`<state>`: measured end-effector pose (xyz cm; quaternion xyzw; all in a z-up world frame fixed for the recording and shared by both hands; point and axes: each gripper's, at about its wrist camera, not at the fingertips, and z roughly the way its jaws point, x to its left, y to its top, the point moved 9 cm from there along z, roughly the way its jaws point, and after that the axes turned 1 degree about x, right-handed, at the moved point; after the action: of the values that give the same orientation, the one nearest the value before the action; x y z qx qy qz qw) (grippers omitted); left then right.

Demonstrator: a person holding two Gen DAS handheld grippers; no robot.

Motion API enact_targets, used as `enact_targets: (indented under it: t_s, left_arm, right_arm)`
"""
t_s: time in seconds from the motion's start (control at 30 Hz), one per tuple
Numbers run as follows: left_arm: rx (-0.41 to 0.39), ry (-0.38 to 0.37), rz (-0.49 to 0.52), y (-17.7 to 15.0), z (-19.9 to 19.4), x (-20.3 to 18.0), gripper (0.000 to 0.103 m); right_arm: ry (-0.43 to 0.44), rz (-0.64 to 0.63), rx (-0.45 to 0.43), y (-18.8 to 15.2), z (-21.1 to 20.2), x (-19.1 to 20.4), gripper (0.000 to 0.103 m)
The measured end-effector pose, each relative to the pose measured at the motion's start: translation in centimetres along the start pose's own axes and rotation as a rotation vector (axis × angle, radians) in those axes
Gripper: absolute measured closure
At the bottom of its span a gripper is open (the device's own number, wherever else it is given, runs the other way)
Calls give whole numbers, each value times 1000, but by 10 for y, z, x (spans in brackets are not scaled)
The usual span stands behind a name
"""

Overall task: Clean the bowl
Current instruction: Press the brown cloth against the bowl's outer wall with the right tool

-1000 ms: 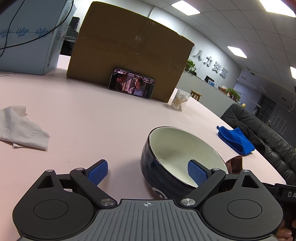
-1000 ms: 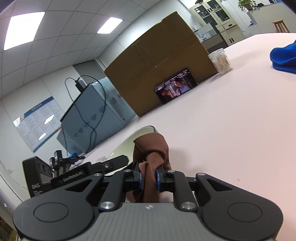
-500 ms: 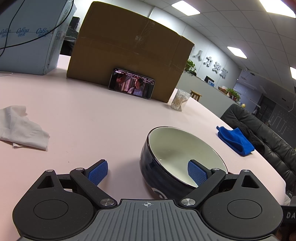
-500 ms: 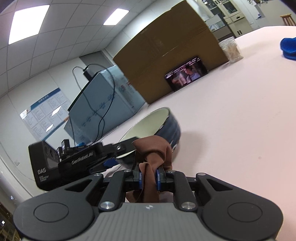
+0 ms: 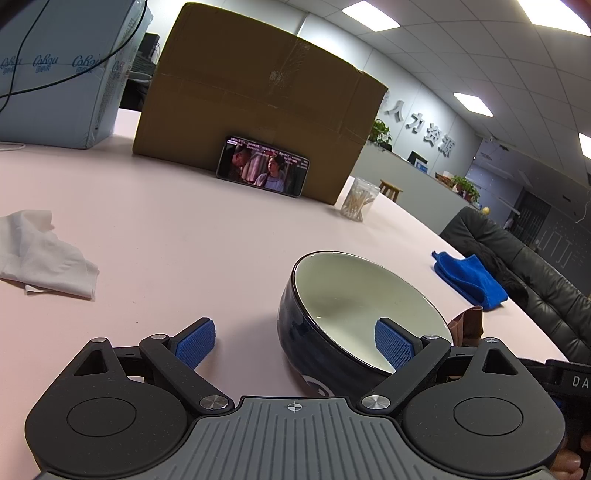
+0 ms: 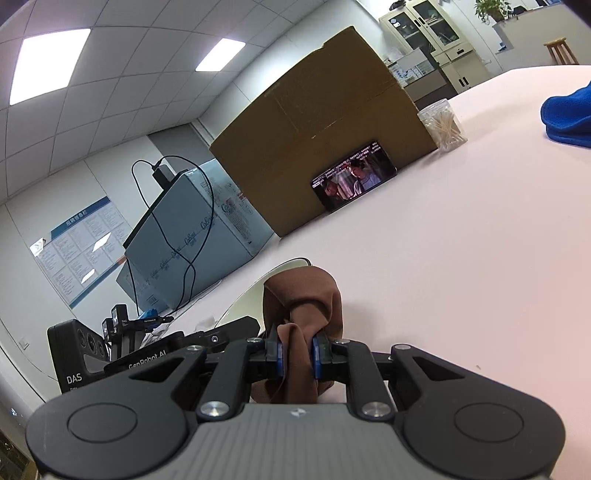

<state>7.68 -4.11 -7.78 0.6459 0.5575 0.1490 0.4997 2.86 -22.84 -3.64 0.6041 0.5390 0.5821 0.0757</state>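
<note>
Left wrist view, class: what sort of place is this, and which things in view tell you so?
Probably an office: a reception counter with wall lettering behind it, a grid ceiling with panel lights, and filing cabinets in the right wrist view.

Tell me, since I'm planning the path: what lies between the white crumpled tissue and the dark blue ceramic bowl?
Only bare pink table lies between the white crumpled tissue and the dark blue ceramic bowl, as the left wrist view shows.
</note>
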Motion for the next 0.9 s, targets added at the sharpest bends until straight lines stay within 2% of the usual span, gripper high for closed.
enact_targets:
  t_s: [0.37,0.73,0.9]
  left_arm:
    - [-1,-1,-2,0,0,1,8]
    - [-1,-2,-2,1,0,0,8]
    - [-1,-2,-2,1,0,1,8]
  right_arm:
    - [72,-48,97,-25,13,25,85]
    - [8,-12,-2,2,-2,1,85]
    - [9,-18,9,-1,1,2,85]
